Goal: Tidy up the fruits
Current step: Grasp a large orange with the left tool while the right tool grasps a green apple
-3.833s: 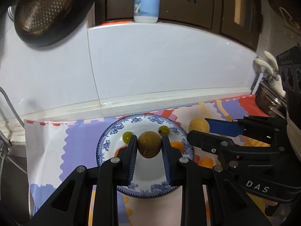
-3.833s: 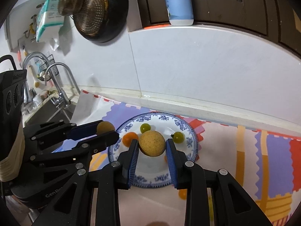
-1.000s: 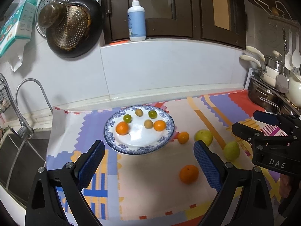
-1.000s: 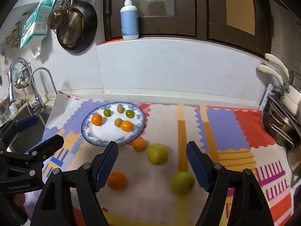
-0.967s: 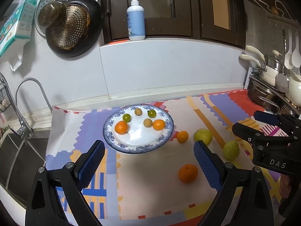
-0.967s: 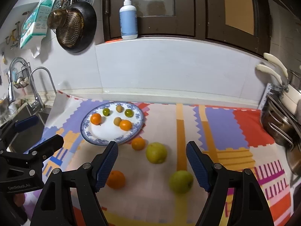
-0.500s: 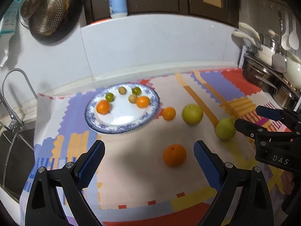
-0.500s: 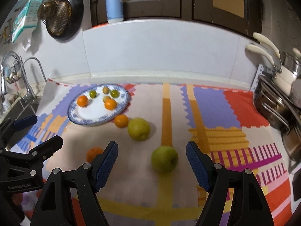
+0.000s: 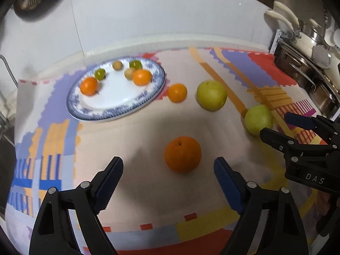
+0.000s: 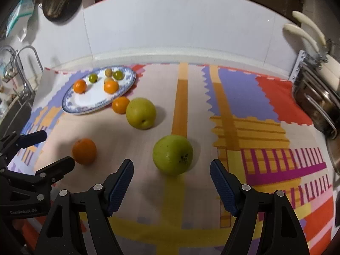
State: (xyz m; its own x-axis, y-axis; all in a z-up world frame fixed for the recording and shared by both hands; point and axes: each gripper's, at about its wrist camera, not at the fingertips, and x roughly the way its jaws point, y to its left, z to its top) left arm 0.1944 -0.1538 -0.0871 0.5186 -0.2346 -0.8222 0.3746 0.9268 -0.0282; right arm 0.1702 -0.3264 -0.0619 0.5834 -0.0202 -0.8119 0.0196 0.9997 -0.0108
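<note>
A blue-patterned plate point(image 9: 119, 110) point(image 10: 85, 106) at the back left holds several small oranges, green fruits and tan fruits. On the patterned mat lie a small orange point(image 9: 177, 92) point(image 10: 120, 105), a yellow-green apple point(image 9: 211, 95) point(image 10: 141, 113), a greener apple point(image 9: 258, 119) point(image 10: 172, 154) and a large orange point(image 9: 182, 154) point(image 10: 84, 150). My left gripper point(image 9: 167, 170) hovers just short of the large orange, its jaws closing but wide apart with nothing pressed. My right gripper point(image 10: 171, 175) stands open just short of the greener apple, not touching it.
Steel pots point(image 9: 308, 63) point(image 10: 314, 97) sit on a rack at the right edge. A sink with a tap point(image 10: 23, 63) lies to the left. A white tiled wall point(image 9: 170, 17) closes the back. Bare mat stretches to the right of the fruit.
Both grippers have sunk and tilted down toward the mat. The large orange now sits close in front of the left jaws, the greener apple in front of the right. The left jaws narrowed.
</note>
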